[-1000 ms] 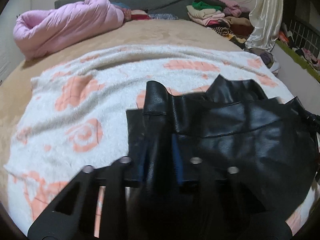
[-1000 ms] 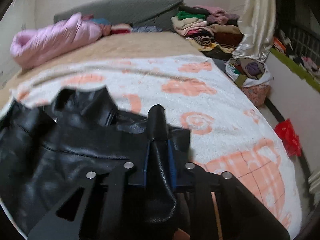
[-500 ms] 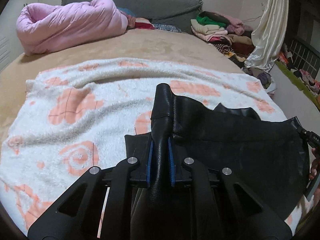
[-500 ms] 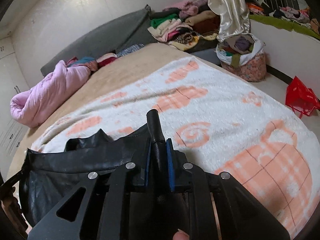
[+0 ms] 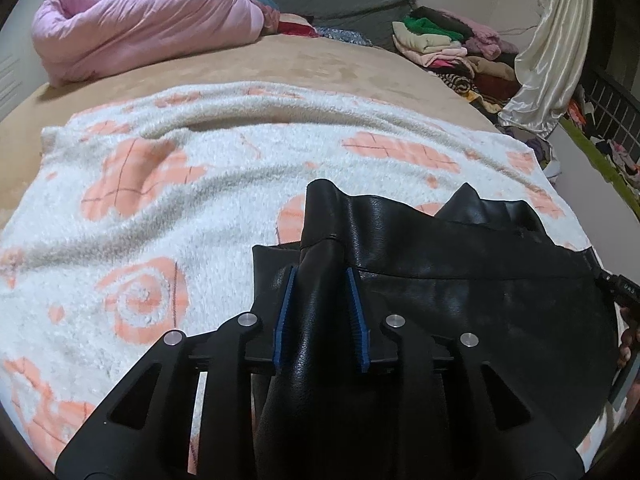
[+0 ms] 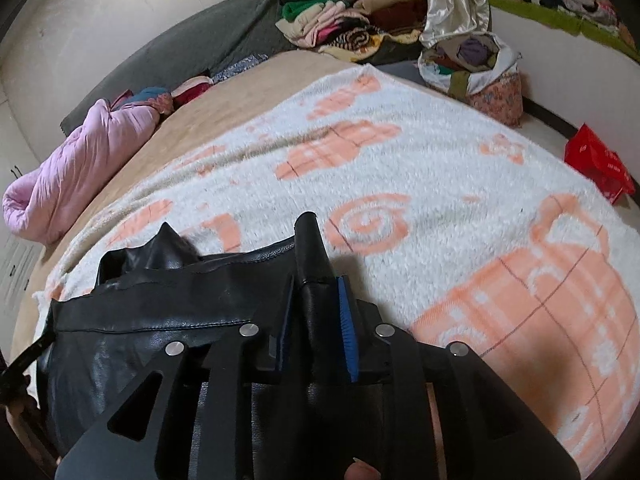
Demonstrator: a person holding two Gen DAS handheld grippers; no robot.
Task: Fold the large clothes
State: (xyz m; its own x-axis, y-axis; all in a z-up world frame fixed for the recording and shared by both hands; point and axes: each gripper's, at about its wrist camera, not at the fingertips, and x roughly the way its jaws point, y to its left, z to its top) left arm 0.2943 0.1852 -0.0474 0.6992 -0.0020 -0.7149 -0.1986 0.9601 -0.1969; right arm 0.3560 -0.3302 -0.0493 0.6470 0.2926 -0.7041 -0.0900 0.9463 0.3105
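Both tongs, left gripper (image 5: 320,312) and right gripper (image 6: 314,322), now opening after clamping a moment ago, pads off the black leather garment (image 5: 460,300) still between them, laid on the blanket (image 5: 160,216) ahead, release step underway.

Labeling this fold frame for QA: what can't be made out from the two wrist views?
- Black leather garment: its near part is hidden by the left claw body in the left wrist view, and by the right claw body in the right wrist view; garment type unclear.
- Right claw in the left wrist view: only a sliver shows at the right edge.
- Pad contact: both claws are opening around leather folds; whether the pads press is unclear.
- Clothes pile: too small to identify individual items.
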